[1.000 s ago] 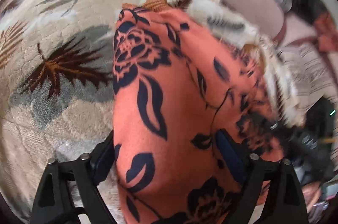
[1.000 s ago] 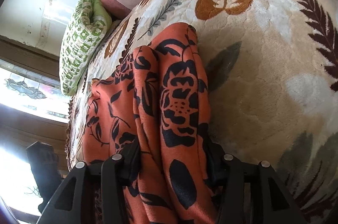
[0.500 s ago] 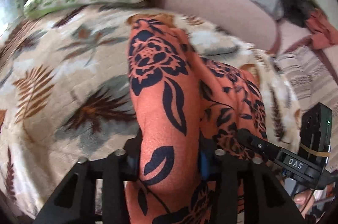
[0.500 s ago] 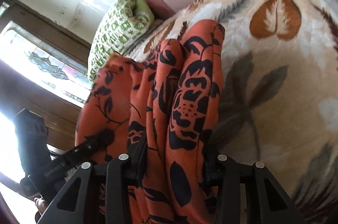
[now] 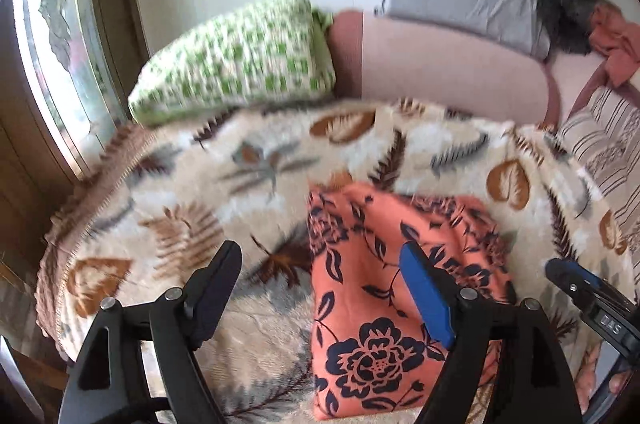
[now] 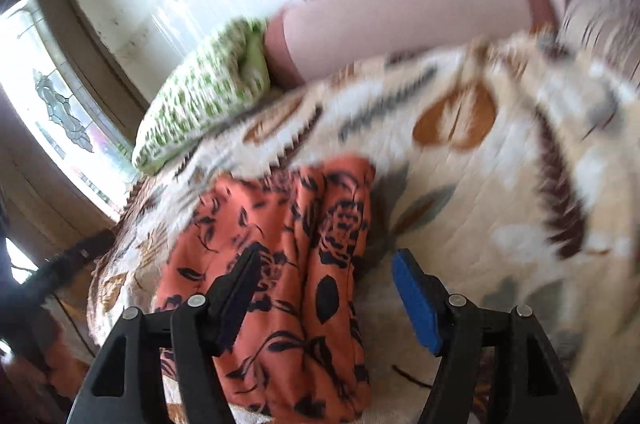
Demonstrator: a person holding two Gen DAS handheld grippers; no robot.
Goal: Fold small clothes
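On your left side, the left gripper (image 5: 320, 280) is opening its jaws and nothing is between them; only the leaf-pattern blanket (image 5: 180, 191) shows in the gap, and the blue pad is above the cloth without pressing it. The orange floral garment (image 5: 384, 288) lies on this blanket as a compact folded packet, in front of the green pillow (image 5: 236, 63). On your right side, the right gripper (image 6: 324, 272) is also opening; the garment's folded edge lies under the gap, but the pads do not press it. I judge this fold is finished and released. In the right wrist view the layers look a little uneven, so maybe you smooth it. I cannot tell whether other clothes remain to fold.
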